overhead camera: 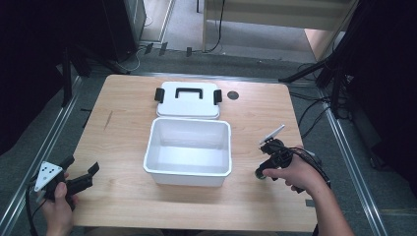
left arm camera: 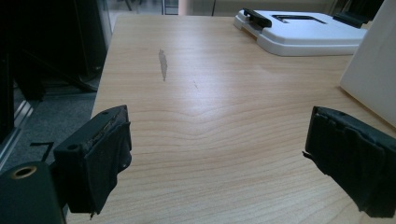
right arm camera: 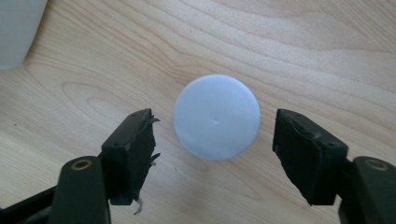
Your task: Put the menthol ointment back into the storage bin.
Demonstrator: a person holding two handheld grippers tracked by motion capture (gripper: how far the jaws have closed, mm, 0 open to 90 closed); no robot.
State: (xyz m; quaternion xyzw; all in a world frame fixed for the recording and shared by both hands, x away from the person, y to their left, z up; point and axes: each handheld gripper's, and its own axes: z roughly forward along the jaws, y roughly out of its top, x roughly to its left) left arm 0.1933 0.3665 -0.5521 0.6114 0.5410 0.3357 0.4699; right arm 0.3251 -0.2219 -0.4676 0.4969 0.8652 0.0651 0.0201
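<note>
At far left, near the desk (overhead camera: 123,147) corner: left tool (overhead camera: 78,172) held low, jaws wide apart, nothing between them, probably waiting. Mid-desk: open white bin (overhead camera: 188,172), lid (overhead camera: 188,105) just behind. Rightward: right tool (right arm camera: 212,140) pointed down, jaws spread either side of white disc (right arm camera: 216,116), not touching, seemingly ready to close.

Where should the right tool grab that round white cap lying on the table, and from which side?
Grip the round white cap by its rim, coming straight down from above. It lies flat on the wooden table, and the right tool already has an open jaw on either side, so closing across its width should pinch it.
</note>
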